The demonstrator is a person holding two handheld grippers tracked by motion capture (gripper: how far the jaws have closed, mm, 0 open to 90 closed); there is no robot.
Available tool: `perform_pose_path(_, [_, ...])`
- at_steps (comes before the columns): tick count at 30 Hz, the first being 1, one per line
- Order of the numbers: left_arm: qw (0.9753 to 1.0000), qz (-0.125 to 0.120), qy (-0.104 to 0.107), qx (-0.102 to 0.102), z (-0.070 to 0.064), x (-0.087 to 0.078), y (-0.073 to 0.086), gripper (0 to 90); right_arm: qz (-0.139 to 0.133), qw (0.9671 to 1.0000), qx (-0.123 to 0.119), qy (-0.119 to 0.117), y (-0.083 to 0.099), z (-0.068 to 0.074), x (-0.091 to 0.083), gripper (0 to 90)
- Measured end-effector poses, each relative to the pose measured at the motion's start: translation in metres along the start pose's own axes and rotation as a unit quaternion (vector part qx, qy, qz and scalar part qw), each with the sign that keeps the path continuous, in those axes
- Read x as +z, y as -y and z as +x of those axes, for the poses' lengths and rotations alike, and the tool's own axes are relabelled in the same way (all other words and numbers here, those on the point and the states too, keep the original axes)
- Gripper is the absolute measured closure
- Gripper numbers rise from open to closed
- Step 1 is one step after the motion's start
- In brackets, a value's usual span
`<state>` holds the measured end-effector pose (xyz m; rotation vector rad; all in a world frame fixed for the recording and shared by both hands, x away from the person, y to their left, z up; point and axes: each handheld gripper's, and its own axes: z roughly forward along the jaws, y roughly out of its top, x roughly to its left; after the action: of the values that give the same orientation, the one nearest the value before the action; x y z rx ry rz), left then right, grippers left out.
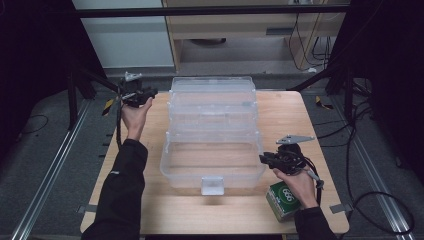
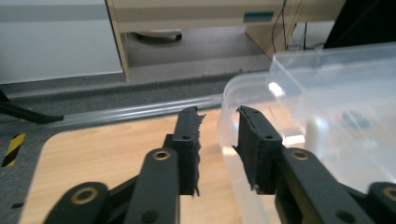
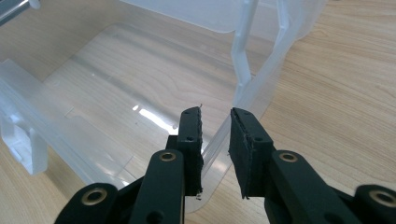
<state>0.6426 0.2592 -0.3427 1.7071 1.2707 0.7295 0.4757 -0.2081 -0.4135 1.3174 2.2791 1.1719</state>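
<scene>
Clear plastic storage box [image 1: 212, 150] could slip if both part-open, apparently empty grippers, left gripper [image 2: 218, 149] and right gripper [image 3: 215, 149], pinch its thin rims unevenly.

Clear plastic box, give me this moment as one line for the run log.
clear plastic box: open on table | left claw: open astride far-left rim | right claw: open astride near-right wall | green box: by right hand

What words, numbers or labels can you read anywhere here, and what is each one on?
Green box by the right hand: a white round mark on its top, too small and blurred to read.
Label on the wooden cabinet past the table: a bluish strip, text too blurred to read.
Clear plastic box: no readable text.
Nothing else legible.
</scene>
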Motion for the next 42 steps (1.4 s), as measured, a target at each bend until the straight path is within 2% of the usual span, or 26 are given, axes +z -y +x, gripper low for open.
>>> perform_pose_path(2, [1.0000,0.002,0.003,0.009,0.001,-0.012,0.004,65.2,0.004,1.0000,0.002,0.001,-0.001,0.001,0.000,74.1])
perform_pose_path(4, [0.9998,0.002,0.015,0.013,0.002,-0.031,0.012,62.8,0.008,1.0000,0.000,0.003,-0.002,0.002,0.000,74.1])
perform_pose_path(6, [0.9996,-0.005,0.020,0.020,0.000,-0.046,0.020,61.2,0.011,0.9999,-0.004,0.006,-0.003,0.002,0.000,74.1])
perform_pose_path(10, [0.9985,0.000,0.055,0.005,-0.005,-0.072,0.038,57.6,0.015,0.9998,-0.008,0.009,-0.004,0.002,0.000,74.1])
perform_pose_path(11, [0.9982,0.001,0.058,0.009,-0.009,-0.078,0.046,57.4,0.015,0.9998,-0.005,0.008,-0.004,0.002,0.000,74.1])
perform_pose_path(13, [0.9983,0.016,0.048,0.029,-0.015,-0.087,0.058,55.9,0.016,0.9998,0.001,0.006,-0.004,0.002,0.000,74.0])
perform_pose_path(16, [0.9975,0.029,0.060,0.026,-0.022,-0.096,0.074,55.2,0.013,0.9999,0.005,0.006,-0.003,0.001,0.001,74.0])
perform_pose_path(18, [0.9964,0.041,0.066,0.034,-0.030,-0.104,0.087,54.6,0.014,0.9999,0.004,0.010,-0.003,0.002,0.001,74.0])
perform_pose_path(24, [0.9922,0.068,0.093,0.048,-0.048,-0.112,0.112,54.5,0.012,0.9998,0.003,0.016,-0.003,0.004,0.001,74.1])
perform_pose_path(26, [0.9919,0.071,0.092,0.051,-0.052,-0.111,0.119,55.5,0.011,0.9998,0.004,0.016,-0.003,0.004,0.001,74.1])
perform_pose_path(28, [0.9893,0.092,0.100,0.055,-0.056,-0.107,0.124,56.9,0.011,0.9998,0.002,0.017,-0.003,0.004,0.001,74.1])
perform_pose_path(29, [0.9890,0.091,0.103,0.054,-0.058,-0.106,0.126,58.1,0.011,0.9998,0.001,0.018,-0.003,0.005,0.001,74.0])
perform_pose_path(31, [0.9868,0.101,0.116,0.052,-0.063,-0.104,0.130,60.1,0.012,0.9997,-0.002,0.021,-0.003,0.005,0.001,74.0])
perform_pose_path(36, [0.9834,0.117,0.122,0.068,-0.072,-0.101,0.136,67.2,0.010,0.9997,-0.006,0.023,-0.003,0.006,0.001,74.0])
perform_pose_path(42, [0.9836,0.117,0.116,0.074,-0.075,-0.101,0.136,69.6,0.011,0.9996,-0.004,0.026,-0.003,0.006,0.002,74.1])
